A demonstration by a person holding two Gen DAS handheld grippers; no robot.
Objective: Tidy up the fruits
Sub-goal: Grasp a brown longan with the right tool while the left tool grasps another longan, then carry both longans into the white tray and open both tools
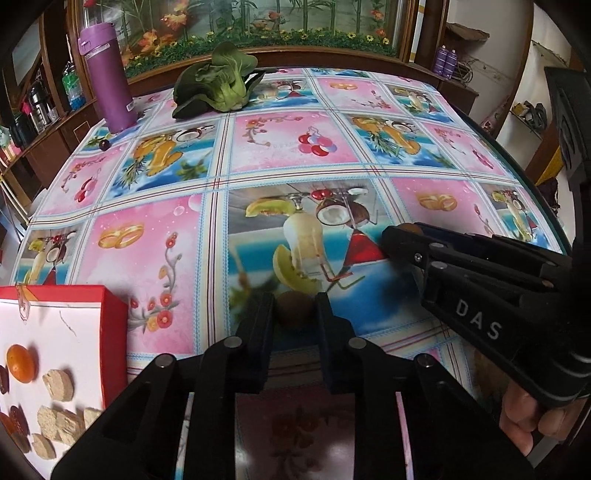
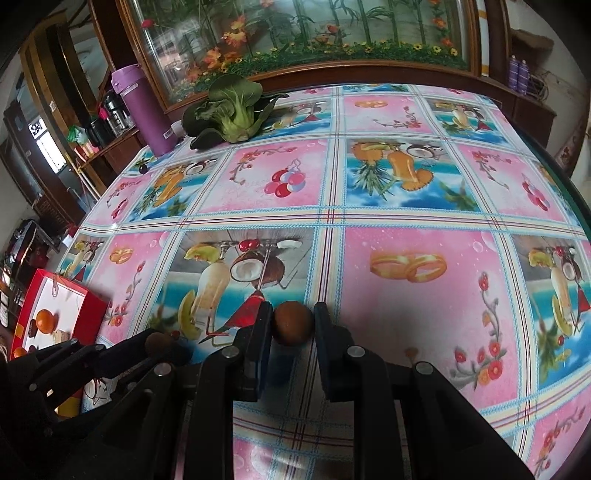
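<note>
Both tongs [image 1: 294, 314] [image 2: 293, 323] grip brown fruits [image 1: 294, 314] [image 2: 293, 322]; red box [image 1: 110, 332] holds orange [image 1: 21, 363], biscuits [image 1: 59, 384].

Two low wrist views across one shared tablecloth [image 1: 295, 155], toward the cabinet [image 2: 295, 33]

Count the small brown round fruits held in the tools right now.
2: one brown fruit sits between the left tool's fingers, another between the right tool's fingers. Others may be hidden.
</note>
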